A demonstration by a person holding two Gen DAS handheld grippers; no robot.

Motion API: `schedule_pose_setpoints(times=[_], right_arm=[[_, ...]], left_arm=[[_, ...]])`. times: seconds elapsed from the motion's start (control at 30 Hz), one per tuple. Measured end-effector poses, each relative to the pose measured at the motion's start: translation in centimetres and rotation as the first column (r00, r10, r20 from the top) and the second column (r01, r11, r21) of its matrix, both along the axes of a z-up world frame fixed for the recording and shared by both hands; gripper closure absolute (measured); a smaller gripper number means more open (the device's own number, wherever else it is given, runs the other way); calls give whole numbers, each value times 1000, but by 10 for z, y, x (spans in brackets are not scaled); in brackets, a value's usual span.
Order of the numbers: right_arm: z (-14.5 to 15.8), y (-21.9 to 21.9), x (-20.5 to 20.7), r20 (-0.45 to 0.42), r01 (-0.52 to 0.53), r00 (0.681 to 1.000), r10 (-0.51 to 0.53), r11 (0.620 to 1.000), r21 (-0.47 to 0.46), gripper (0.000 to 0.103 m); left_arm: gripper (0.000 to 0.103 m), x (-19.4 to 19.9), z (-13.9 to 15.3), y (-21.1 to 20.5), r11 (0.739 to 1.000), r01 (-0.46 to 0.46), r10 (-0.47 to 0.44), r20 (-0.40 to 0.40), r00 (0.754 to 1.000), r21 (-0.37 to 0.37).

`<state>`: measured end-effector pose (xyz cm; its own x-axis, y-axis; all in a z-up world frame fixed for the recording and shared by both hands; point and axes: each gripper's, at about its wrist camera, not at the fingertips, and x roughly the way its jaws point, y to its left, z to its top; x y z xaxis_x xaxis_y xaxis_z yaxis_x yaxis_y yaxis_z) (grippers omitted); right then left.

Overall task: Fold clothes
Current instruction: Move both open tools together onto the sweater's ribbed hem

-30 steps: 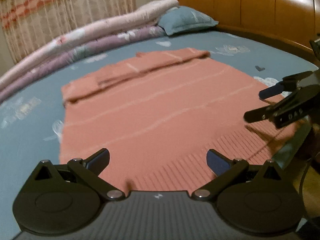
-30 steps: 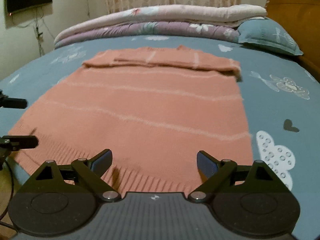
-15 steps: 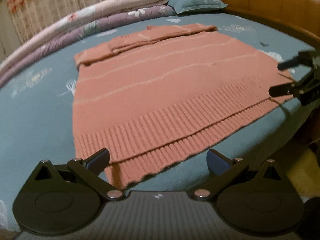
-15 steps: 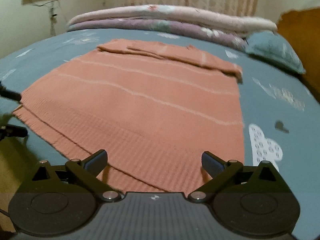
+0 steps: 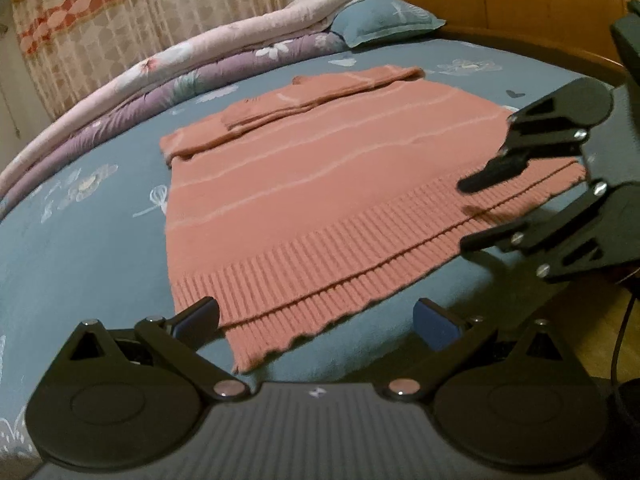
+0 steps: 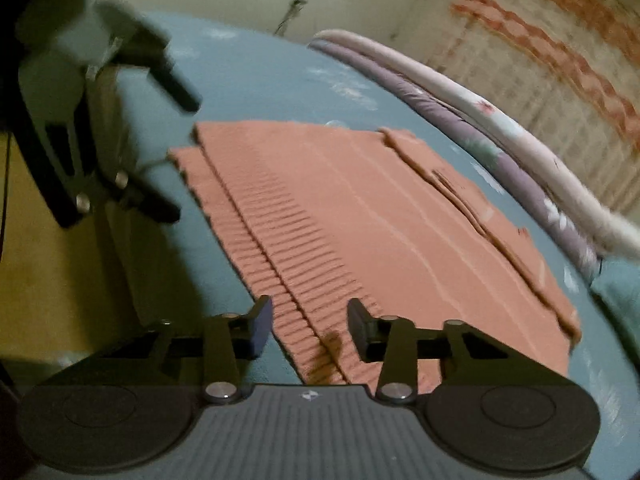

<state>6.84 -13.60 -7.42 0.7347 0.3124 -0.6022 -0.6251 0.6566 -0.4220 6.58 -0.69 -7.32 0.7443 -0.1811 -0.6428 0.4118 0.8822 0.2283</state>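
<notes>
Right gripper (image 6: 308, 326), lower centre of frame: rolled over since a second ago, jaws just narrowing astride the sweater (image 6: 360, 216) hem, not yet pinching; left gripper (image 5: 316, 320) agape at the near corner; sweater flat mid-frame on the bed (image 5: 80, 248); likely hem pickup for the fold.

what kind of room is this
Most likely a bedroom: a bed with a blue patterned sheet, a pillow against a wooden headboard, and rolled quilts along the curtained far side.
</notes>
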Motion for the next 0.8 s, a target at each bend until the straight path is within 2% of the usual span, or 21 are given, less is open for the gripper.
schedule_pose_setpoints(times=[0.07,0.13,0.17,0.37,0.5,0.63,0.8], right_arm=[[-1,7,1,16,-20,1000,20,999,-29,62],[-2,10,3,35,-14,999,16,999,-51,78],[-3,11,4,45,-8,999,11,998,-61,81],[6,7,5,51,5,999,-3,1000,-27,82],[10,7,-2,9,-71,997,72,997,-8,81],[0,17,-6,-8,-123,992,122,991,-61,80],[-1,24,-6,30,-126,991,131,985,-114,82]], left_arm=[[1,3,-1,-5,1000,15,-15,1,1000,6],[1,6,-3,-13,999,40,-40,3,999,22],[1,7,-4,-16,998,54,-54,6,999,32],[0,20,-16,-40,985,129,-132,19,991,116],[0,28,-14,-37,985,135,-139,28,990,107],[0,28,-12,-29,987,124,-127,25,992,102],[0,21,-9,-28,982,143,-149,41,988,122]])
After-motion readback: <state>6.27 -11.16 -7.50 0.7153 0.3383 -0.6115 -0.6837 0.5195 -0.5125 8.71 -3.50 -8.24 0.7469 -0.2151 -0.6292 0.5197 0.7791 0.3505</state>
